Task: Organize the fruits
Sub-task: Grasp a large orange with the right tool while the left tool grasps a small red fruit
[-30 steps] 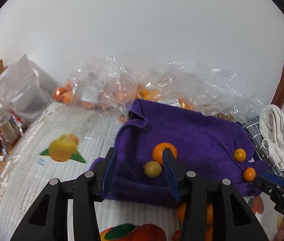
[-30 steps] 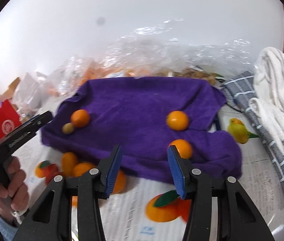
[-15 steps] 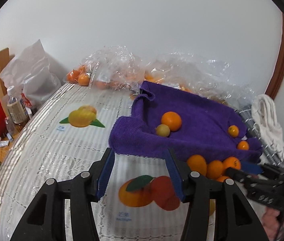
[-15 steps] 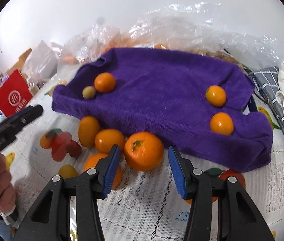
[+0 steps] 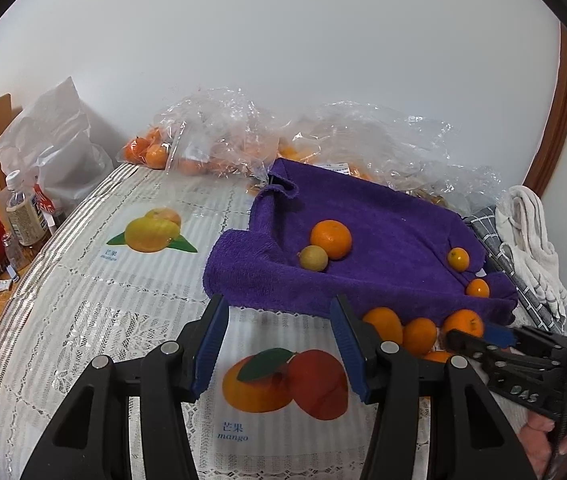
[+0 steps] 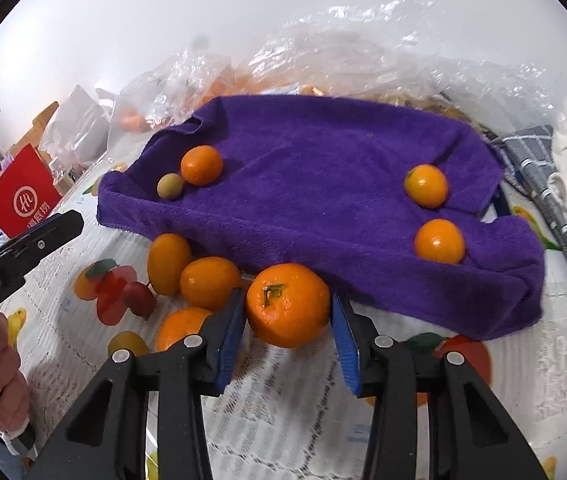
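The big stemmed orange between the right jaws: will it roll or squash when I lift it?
The round, stemmed orange sits between the right gripper jaws, which have just been closing. Being nearly spherical, it would probably roll if released on the flat tablecloth. Its glossy peel may slip against the blue pads, and it likely dents under hard squeezing.

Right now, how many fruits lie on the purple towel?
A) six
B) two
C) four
C: the right wrist view shows four on the purple towel: an orange beside a small yellowish fruit at its left end, and two small oranges at its right end; the rest lie off it.
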A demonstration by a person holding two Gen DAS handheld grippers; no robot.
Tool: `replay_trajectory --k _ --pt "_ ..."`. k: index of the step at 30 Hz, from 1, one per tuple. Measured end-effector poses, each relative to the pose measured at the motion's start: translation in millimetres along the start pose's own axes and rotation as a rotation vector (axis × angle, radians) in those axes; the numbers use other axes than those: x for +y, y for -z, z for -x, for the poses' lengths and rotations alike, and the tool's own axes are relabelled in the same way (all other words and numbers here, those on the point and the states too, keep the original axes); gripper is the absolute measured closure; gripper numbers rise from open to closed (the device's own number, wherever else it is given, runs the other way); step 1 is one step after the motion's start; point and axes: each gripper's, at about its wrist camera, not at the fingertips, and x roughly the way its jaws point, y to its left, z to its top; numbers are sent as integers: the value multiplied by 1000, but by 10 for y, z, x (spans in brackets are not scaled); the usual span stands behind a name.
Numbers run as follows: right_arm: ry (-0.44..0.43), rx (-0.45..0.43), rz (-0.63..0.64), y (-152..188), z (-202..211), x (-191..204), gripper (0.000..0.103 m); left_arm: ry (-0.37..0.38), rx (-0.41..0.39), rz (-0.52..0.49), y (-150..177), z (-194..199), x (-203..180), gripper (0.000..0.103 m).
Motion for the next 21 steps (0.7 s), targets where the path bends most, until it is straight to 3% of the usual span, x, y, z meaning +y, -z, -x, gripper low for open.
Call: replay_trajectory --k 6,10,14,21 --pt "10 -51 -20 128 281 -210 61 29 31 17 11 -48 16 52" --pt "35 -3 -62 226 203 -379 61 63 70 -2 49 -105 -45 52" --pt "25 15 -100 227 144 -442 60 161 128 -1 80 -152 -91 52" --pt "74 37 -80 243 73 -382 59 202 212 -36 148 -263 -228 52"
